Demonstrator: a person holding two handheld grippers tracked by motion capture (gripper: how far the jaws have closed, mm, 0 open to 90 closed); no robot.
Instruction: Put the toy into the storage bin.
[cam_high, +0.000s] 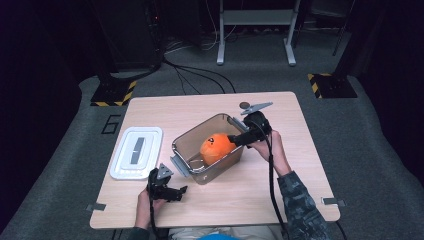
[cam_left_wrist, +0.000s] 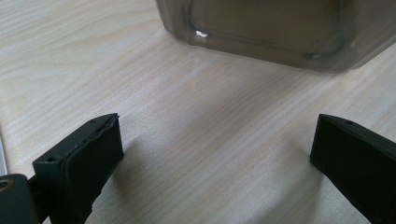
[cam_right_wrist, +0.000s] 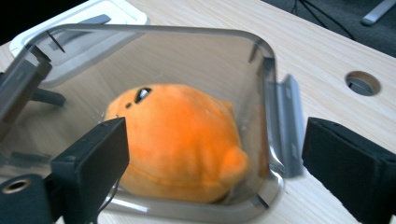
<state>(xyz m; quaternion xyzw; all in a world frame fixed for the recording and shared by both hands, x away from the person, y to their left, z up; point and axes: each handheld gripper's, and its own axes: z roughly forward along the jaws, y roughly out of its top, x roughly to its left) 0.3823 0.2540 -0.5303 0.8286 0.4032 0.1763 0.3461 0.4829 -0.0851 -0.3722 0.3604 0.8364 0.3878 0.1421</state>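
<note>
A round orange plush toy (cam_high: 216, 148) (cam_right_wrist: 177, 140) lies inside a clear smoky plastic container (cam_high: 222, 166) (cam_right_wrist: 268, 93) in the middle of the wooden table. My right gripper (cam_high: 233, 140) (cam_right_wrist: 215, 128) hovers at the container's right rim, pointing at the toy. Its jaws stand wide apart and hold nothing. My left gripper (cam_high: 182, 192) (cam_left_wrist: 215, 144) rests low at the table's front left, open and empty over bare wood. It points toward the container's near wall (cam_left_wrist: 271, 32). The container's grey side latches hang open.
The white container lid (cam_high: 136, 152) (cam_right_wrist: 93, 18) lies flat on the table to the left of the container. A round cable hole (cam_high: 244, 105) (cam_right_wrist: 363, 83) sits near the table's far edge. Dark floor, cables and stands surround the table.
</note>
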